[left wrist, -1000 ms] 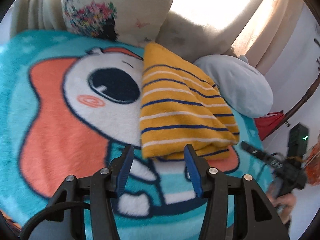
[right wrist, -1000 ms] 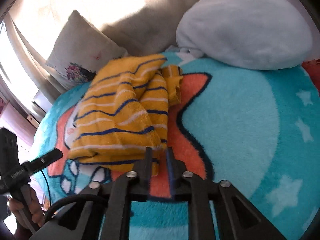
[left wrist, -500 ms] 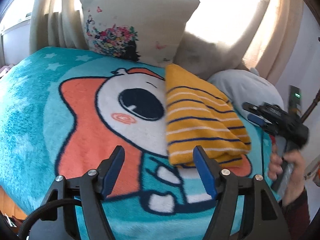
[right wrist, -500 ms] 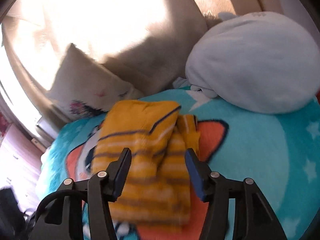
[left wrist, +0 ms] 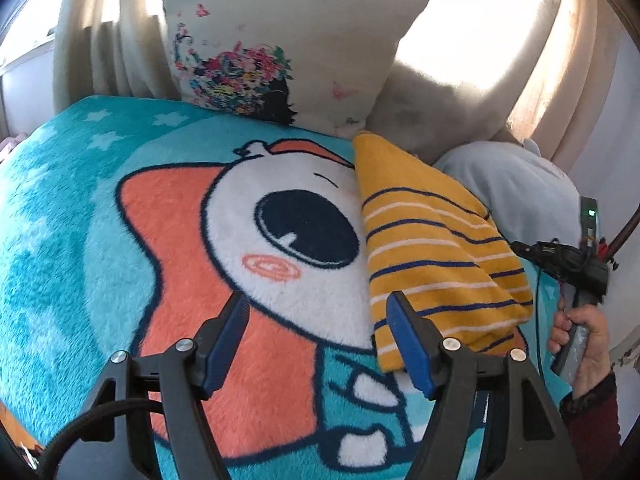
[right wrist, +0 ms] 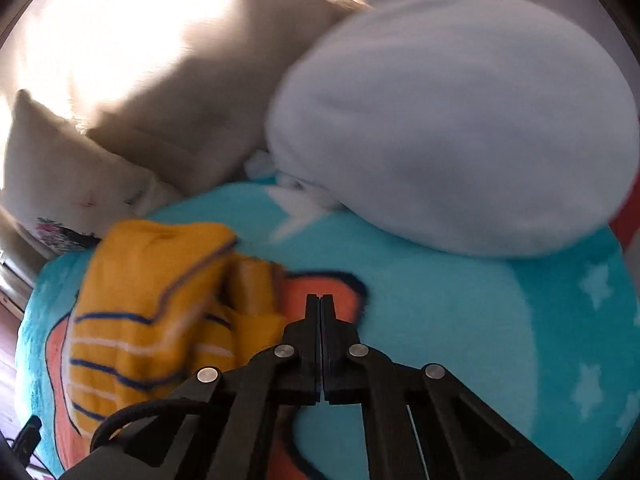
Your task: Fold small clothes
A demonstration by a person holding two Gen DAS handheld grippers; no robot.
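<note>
A small yellow garment with blue and white stripes (left wrist: 436,248) lies folded on the turquoise cartoon blanket (left wrist: 120,240). It also shows in the right wrist view (right wrist: 152,320), left of the fingers. My left gripper (left wrist: 318,336) is open and empty, held above the blanket, just left of the garment's near corner. My right gripper (right wrist: 321,308) is shut with nothing between its fingers, to the right of the garment and above the blanket (right wrist: 460,320). The right gripper and the hand holding it also show in the left wrist view (left wrist: 568,264), right of the garment.
A floral cream pillow (left wrist: 280,48) stands at the head of the bed, against curtains (left wrist: 560,80). A pale blue plush cushion (right wrist: 460,120) lies behind the garment's far right side; it also shows in the left wrist view (left wrist: 516,196).
My right gripper opened and let go of the garment's edge, drew back, then shut empty. My left gripper opened wider and pulled back from the garment. The garment stayed folded.
</note>
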